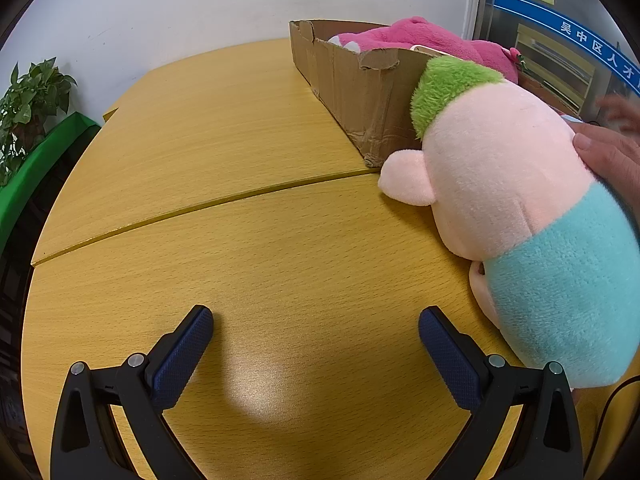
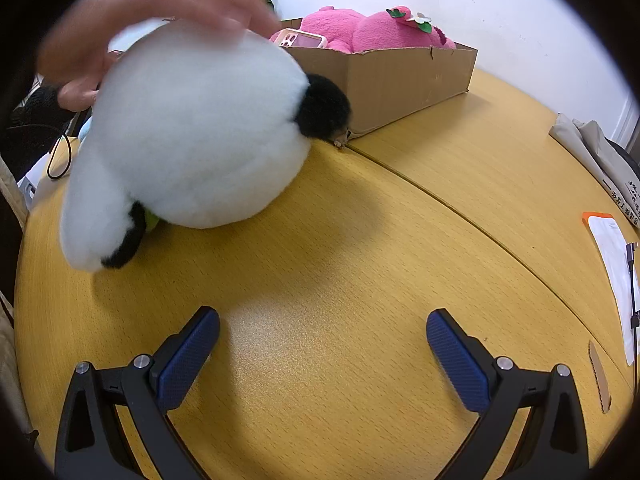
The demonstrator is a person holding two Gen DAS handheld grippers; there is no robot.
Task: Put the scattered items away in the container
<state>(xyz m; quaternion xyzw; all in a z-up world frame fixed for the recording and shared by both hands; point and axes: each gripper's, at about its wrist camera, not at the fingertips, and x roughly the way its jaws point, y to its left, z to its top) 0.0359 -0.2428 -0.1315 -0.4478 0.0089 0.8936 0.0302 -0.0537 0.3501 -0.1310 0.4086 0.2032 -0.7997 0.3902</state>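
Observation:
A cardboard box (image 1: 352, 92) stands on the yellow table and holds a pink plush (image 1: 420, 38); it also shows in the right wrist view (image 2: 400, 80) with the pink plush (image 2: 360, 28) and a pink phone (image 2: 304, 40) inside. A pale pink plush with green hair and a blue body (image 1: 520, 208) lies beside the box, a bare hand (image 1: 612, 152) resting on it. A white and black panda plush (image 2: 200, 136) lies on the table with a blurred hand (image 2: 152, 12) on top. My left gripper (image 1: 316, 332) and right gripper (image 2: 323, 334) are open and empty above the table.
A potted plant (image 1: 28, 108) and a green surface (image 1: 36, 168) stand at the left. A grey bag (image 2: 600, 152), a white packet with an orange edge (image 2: 612, 248) and a cable lie at the right edge. A black cable (image 2: 60, 156) lies behind the panda.

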